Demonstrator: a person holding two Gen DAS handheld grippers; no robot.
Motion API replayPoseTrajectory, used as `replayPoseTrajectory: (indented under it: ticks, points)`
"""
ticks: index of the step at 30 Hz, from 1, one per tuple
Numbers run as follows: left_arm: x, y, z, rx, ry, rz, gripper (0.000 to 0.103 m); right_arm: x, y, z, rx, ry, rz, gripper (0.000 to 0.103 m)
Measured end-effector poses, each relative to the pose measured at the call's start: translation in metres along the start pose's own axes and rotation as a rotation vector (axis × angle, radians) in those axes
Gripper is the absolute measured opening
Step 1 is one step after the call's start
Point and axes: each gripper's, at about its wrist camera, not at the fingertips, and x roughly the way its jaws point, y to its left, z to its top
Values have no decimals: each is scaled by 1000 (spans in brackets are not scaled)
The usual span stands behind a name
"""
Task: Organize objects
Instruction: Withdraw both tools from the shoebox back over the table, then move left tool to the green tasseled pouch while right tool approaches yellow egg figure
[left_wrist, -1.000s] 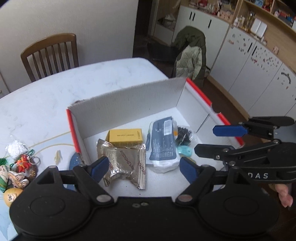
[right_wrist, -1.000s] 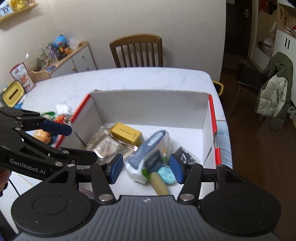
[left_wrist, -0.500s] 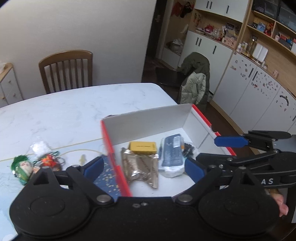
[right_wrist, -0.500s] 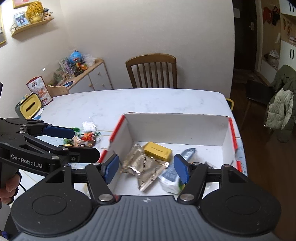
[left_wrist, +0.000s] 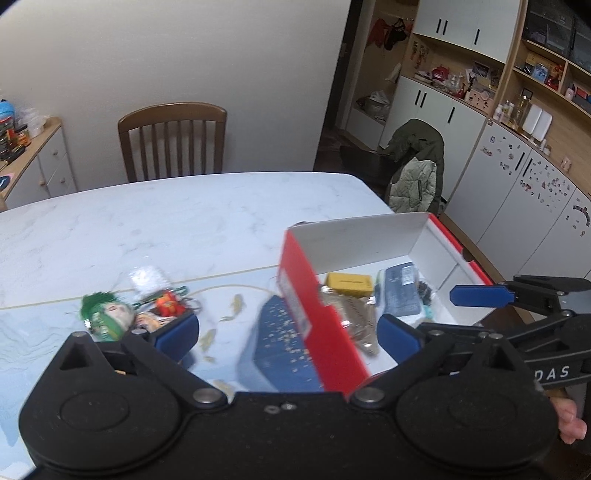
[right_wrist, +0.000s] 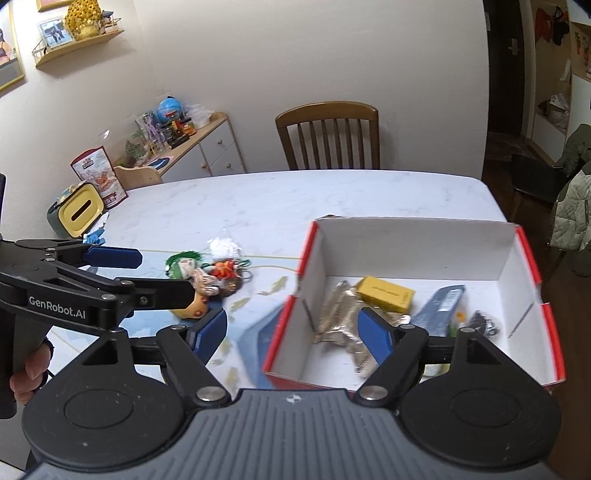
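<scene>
A red and white cardboard box (right_wrist: 413, 242) (left_wrist: 354, 236) stands on the table's right side. It holds a silver snack packet (right_wrist: 340, 314), a yellow box (right_wrist: 386, 293), a blue pouch (right_wrist: 441, 302) and small dark items (right_wrist: 484, 325). A cluster of keychains lies left of it: a green-haired doll (right_wrist: 183, 264) (left_wrist: 109, 314), an orange charm (right_wrist: 223, 269) and a white bag (right_wrist: 223, 245). My left gripper (left_wrist: 288, 328) is open and empty, above the box's left wall. My right gripper (right_wrist: 293, 330) is open and empty, straddling the same wall.
The white marble table (right_wrist: 295, 199) has a blue patterned mat (left_wrist: 280, 343) under the box. A wooden chair (right_wrist: 328, 134) stands at the far edge. A yellow and green container (right_wrist: 77, 212) sits at the table's left. Cabinets and a coat-draped chair (left_wrist: 413, 166) stand to the right.
Both grippers have pulled back, risen and shifted left from over the box's inside. The keychain cluster has come into view. Both stay open and empty.
</scene>
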Motion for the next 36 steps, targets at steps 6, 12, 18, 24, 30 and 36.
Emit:
replayPoseTrajectory:
  ticks: [6,12,18,24,30,36]
  points:
    - [-7,34,-6,-17,11,17,103,16,33,-2,-12,12,0,84]
    - [-9,73,-11,-51,29,33,103,35,64,-5,-22,30,14,84]
    - [-5,109,-15,-72,27,56,103,59,93,-6,-28,56,25,84]
    - [10,148,-15,-128,46,86,103,86,118,-6,-46,79,14,84]
    - [33,185,-14,-194,82,91,103,118,136,-8,-68,113,0,84]
    - [62,208,-13,-230,128,92,103,149,148,-9,-91,146,-15,84]
